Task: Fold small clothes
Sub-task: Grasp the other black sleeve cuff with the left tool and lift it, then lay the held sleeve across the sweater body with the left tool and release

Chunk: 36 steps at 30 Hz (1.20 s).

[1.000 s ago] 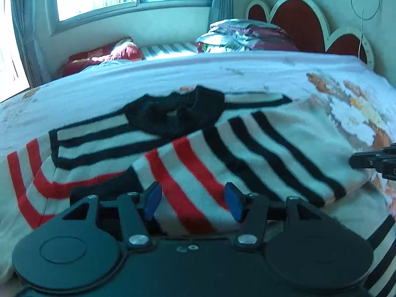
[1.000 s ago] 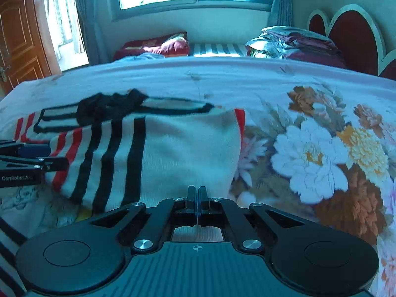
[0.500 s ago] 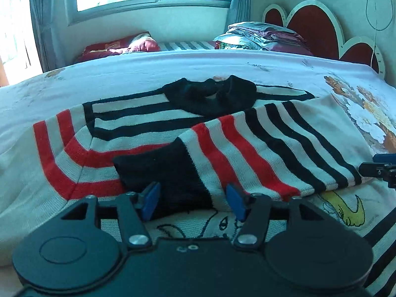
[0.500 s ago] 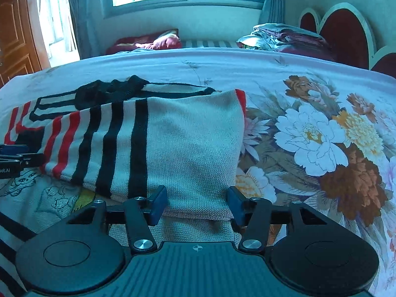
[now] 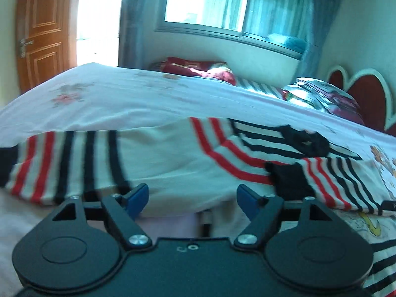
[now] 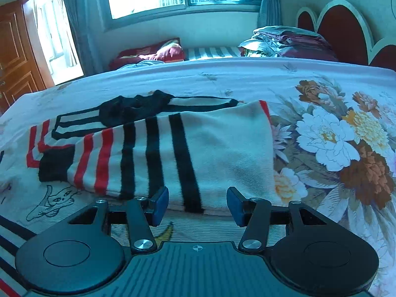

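Note:
A small white sweater point(image 6: 222, 143) with black and red stripes and a black collar point(image 6: 133, 106) lies flat on the bed. Its right sleeve point(image 6: 138, 158) is folded across the chest, black cuff point(image 6: 55, 164) at the left. In the left wrist view the other sleeve point(image 5: 74, 158) stretches out flat to the left, and the folded sleeve point(image 5: 334, 180) shows at the right. My left gripper point(image 5: 192, 199) is open and empty, just above the sweater near the left sleeve. My right gripper point(image 6: 197, 205) is open and empty, at the near edge of the folded sleeve.
The bed point(image 6: 334, 133) has a white floral sheet. A pile of folded bedding point(image 6: 284, 42) and a red pillow point(image 6: 151, 53) lie by the window. A red headboard point(image 6: 341, 29) stands at the right, a wooden door point(image 5: 42, 32) at the left.
My left gripper has swung to the left, away from the folded sleeve, and now faces the outstretched left sleeve. My right gripper has stayed open and shifted slightly over the folded sleeve.

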Available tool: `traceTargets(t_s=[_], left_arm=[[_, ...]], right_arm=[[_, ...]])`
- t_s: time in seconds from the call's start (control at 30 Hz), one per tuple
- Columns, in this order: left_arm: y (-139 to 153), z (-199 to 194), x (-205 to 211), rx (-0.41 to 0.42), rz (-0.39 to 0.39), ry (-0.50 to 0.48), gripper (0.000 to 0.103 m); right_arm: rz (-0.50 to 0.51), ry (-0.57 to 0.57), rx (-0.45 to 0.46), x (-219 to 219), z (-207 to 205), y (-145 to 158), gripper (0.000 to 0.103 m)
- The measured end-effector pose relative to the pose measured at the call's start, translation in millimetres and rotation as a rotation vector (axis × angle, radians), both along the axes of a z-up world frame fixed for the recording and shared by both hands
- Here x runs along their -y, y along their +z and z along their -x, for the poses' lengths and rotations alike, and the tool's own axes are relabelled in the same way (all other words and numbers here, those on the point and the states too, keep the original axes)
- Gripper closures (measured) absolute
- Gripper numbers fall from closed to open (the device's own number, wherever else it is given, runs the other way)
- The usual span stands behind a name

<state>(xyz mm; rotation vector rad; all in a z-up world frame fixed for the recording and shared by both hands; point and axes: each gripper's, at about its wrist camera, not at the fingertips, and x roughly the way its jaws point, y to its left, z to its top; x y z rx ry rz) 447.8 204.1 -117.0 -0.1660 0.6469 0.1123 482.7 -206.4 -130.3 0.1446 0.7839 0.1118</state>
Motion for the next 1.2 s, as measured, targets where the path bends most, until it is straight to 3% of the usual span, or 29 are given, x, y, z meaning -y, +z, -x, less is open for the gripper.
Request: traceTargets(t_s=[0.1, 0.13, 0.17, 0.3, 0.4, 0.53, 0.57, 0.6, 0.7, 0.83, 0.93, 1.2], left_arm=[[-2.8, 15.8, -65.7, -0.026, 0.069, 0.175, 0.038], [-4.4, 18.8, -89.6, -0.031, 0.118, 0.237, 0.041], [-7.0, 23.4, -111.1, -0.028, 0.17, 0.291, 0.045], [-20.0, 33.0, -179.5, -0.018, 0.291, 0.461, 0.048], [-27.9, 34.4, -207.6, 0.045, 0.371, 0.495, 0.054], [-29.7, 22.1, -220.6, 0.074, 0.414, 0.512, 0.059], [-29.8, 17.5, -224.8, 0.08, 0.432, 0.517, 0.068], [-30.2, 13.1, -229.0, 0.078, 0.449, 0.516, 0.096], [-29.6, 6.1, -233.3, 0.079, 0.467, 0.526, 0.099], [-10.4, -10.5, -212.9, 0.115, 0.449, 0.445, 0.099], [8.0, -35.7, -173.4, 0.126, 0.403, 0.32, 0.099], [35.7, -97.6, 19.7, 0.071, 0.213, -0.143, 0.099]], right_arm=[[-0.001, 0.006, 0.006, -21.2, -4.3, -0.9, 0.053], [-0.004, 0.014, 0.011, -27.8, -5.9, -0.1, 0.065], [-0.008, 0.019, 0.015, -33.8, -7.3, 1.1, 0.07], [-0.018, 0.03, 0.02, -52.8, -14.2, 6.4, 0.07], [-0.011, 0.028, 0.018, -61.4, -17.2, 9.6, 0.07], [-0.005, 0.011, 0.009, -63.5, -19.0, 12.4, 0.07], [-0.006, 0.005, 0.008, -62.6, -19.2, 12.9, 0.07], [-0.007, -0.003, 0.003, -61.2, -19.7, 13.2, 0.07], [-0.019, -0.029, -0.005, -54.5, -19.9, 15.0, 0.07], [-0.021, -0.066, -0.001, -43.0, -21.9, 17.2, 0.07], [-0.034, -0.097, 0.005, -32.1, -23.5, 19.1, 0.07], [-0.082, -0.138, 0.022, -11.6, -18.6, 22.8, 0.07]])
